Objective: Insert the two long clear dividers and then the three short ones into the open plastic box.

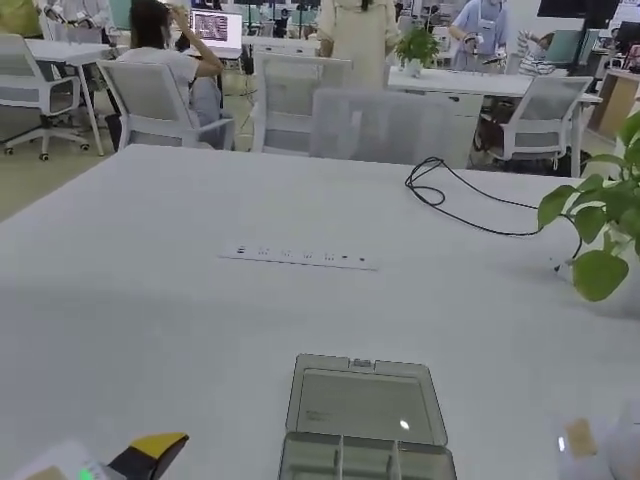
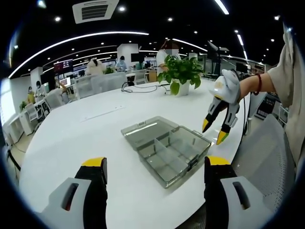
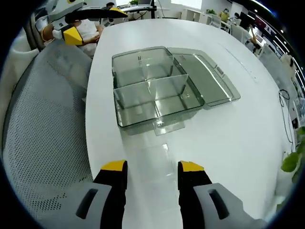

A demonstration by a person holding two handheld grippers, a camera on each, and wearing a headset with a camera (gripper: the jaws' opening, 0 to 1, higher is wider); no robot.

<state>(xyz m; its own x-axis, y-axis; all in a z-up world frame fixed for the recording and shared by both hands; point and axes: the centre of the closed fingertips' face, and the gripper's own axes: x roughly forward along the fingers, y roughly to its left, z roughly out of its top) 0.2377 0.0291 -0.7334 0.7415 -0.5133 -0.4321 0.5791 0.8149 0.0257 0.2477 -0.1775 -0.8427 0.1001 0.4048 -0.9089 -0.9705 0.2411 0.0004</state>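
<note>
The open clear plastic box [image 1: 365, 462] lies at the near table edge with its lid [image 1: 366, 403] folded back flat. At least one clear divider [image 3: 150, 82] stands lengthwise inside the box [image 3: 152, 93]. Faint clear pieces [image 3: 159, 150] lie flat on the table between the box and my right gripper [image 3: 152, 167], which is open and holds nothing. My left gripper [image 2: 155, 163] is open too, a short way back from the box [image 2: 167, 149]. Beyond the box the right gripper [image 2: 214, 132] hangs above the table edge. One yellow tip of the left gripper [image 1: 152, 453] shows low at the left.
A flat power strip [image 1: 300, 256] sits mid-table, with a black cable [image 1: 460, 195] and a potted plant [image 1: 600, 225] at the far right. A mesh chair [image 3: 43, 133] stands by the table edge. Chairs, desks and people are beyond the table.
</note>
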